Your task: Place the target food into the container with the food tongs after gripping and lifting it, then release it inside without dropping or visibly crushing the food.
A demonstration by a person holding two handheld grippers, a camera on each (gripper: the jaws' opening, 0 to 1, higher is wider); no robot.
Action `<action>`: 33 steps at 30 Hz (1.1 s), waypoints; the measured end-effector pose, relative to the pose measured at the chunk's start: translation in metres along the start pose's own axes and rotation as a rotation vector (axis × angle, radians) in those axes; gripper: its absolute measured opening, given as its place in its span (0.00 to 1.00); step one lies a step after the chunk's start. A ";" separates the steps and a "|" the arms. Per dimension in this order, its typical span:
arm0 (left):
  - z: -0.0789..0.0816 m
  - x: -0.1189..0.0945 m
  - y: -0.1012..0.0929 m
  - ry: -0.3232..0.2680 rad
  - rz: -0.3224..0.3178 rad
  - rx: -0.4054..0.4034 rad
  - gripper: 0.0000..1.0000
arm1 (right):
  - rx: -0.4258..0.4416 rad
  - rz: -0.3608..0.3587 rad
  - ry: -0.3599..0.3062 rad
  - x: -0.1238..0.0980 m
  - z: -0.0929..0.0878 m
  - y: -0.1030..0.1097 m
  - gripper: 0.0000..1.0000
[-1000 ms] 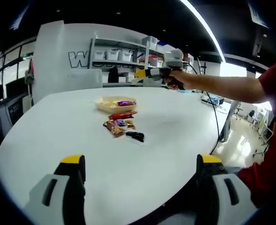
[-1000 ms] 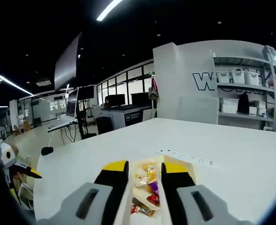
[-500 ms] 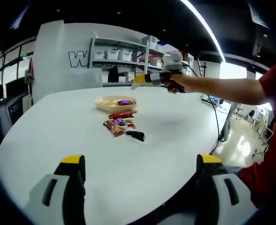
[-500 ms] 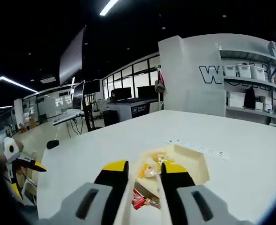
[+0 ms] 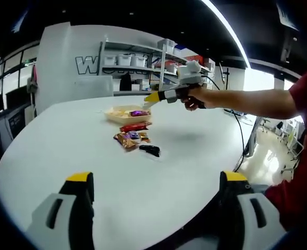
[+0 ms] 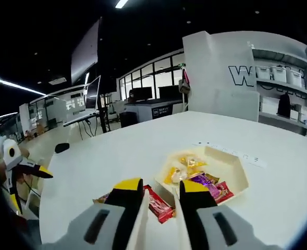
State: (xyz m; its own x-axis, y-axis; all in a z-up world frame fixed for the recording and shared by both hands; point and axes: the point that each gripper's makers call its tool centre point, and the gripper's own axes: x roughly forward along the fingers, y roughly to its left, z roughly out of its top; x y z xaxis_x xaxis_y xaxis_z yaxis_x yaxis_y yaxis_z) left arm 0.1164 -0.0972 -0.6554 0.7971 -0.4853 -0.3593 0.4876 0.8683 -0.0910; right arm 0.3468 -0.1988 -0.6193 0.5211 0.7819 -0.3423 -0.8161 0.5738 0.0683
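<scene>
Black clip (image 5: pixel 150 150) beyond wide left gripper (image 5: pixel 156 194); tongs (image 6: pixel 158 219) between narrow right gripper (image 6: pixel 154 194).

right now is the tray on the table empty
No, in the right gripper view the tray holds several wrapped snacks, yellow, purple and red.

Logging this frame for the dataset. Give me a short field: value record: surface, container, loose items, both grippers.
surface: white table
container: shallow tray, holds several wrapped snacks
loose items: red packet nearest the tray, then a cluster of wrappers, then a small black object
right gripper: held above the table near the tray, tongs between its jaws, jaws close together
left gripper: jaws wide apart, nothing between them
</scene>
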 end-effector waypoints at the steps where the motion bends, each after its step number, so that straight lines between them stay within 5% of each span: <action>1: 0.000 0.000 0.000 0.002 0.003 0.001 0.99 | -0.004 0.001 0.007 0.002 -0.003 0.001 0.23; 24: -0.003 0.002 0.004 0.010 0.006 -0.008 0.99 | -0.004 0.025 0.093 0.028 -0.039 0.007 0.22; 33: -0.006 0.004 0.004 0.014 0.003 -0.013 0.99 | 0.063 0.027 0.092 0.016 -0.040 0.006 0.22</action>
State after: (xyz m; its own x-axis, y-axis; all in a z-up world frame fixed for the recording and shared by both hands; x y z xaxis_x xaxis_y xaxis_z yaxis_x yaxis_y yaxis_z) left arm 0.1195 -0.0952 -0.6629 0.7931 -0.4816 -0.3728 0.4807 0.8709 -0.1025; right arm 0.3407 -0.1926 -0.6623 0.4714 0.7734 -0.4239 -0.8110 0.5690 0.1363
